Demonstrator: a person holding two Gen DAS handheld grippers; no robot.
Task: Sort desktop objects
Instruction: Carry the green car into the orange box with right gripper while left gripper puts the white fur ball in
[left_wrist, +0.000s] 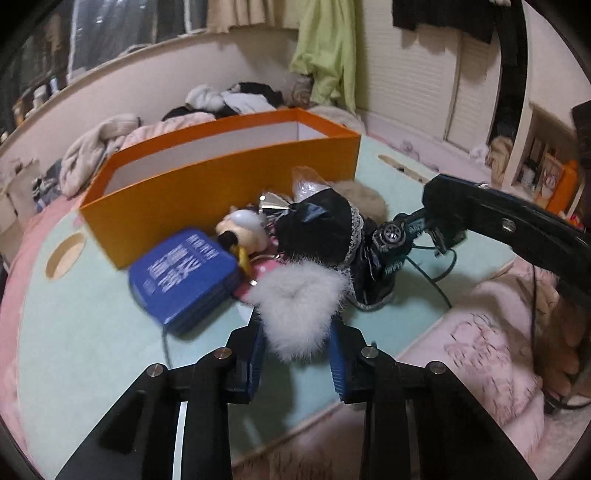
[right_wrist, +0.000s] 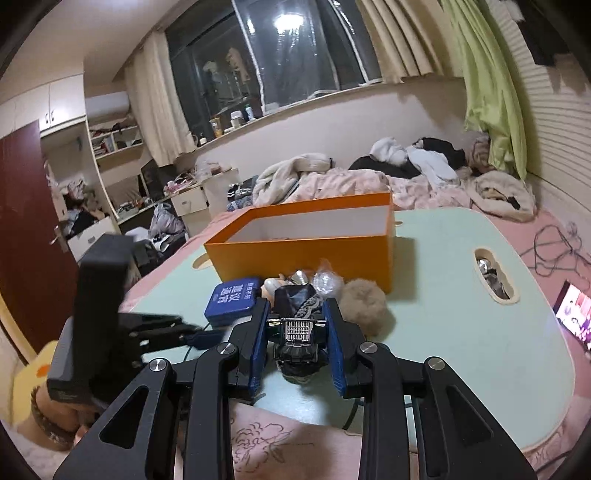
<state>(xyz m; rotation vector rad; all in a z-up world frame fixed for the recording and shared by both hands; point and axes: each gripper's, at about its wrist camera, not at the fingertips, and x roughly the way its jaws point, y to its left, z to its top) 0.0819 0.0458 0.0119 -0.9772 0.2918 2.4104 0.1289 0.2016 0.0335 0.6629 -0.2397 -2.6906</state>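
white fur puff (left_wrist: 299, 314) lifted | toy car (right_wrist: 297, 332) nose-on | orange box (right_wrist: 306, 240) open, prob. empty

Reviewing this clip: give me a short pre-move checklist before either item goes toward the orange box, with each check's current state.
1. Left gripper jaws closed on white fluffy pompom: ok.
2. Right gripper jaws closed on toy car: ok.
3. Orange box open on top: ok.
4. Pompom free of the black lace item: cannot tell.
5. Room left inside the box: cannot tell.
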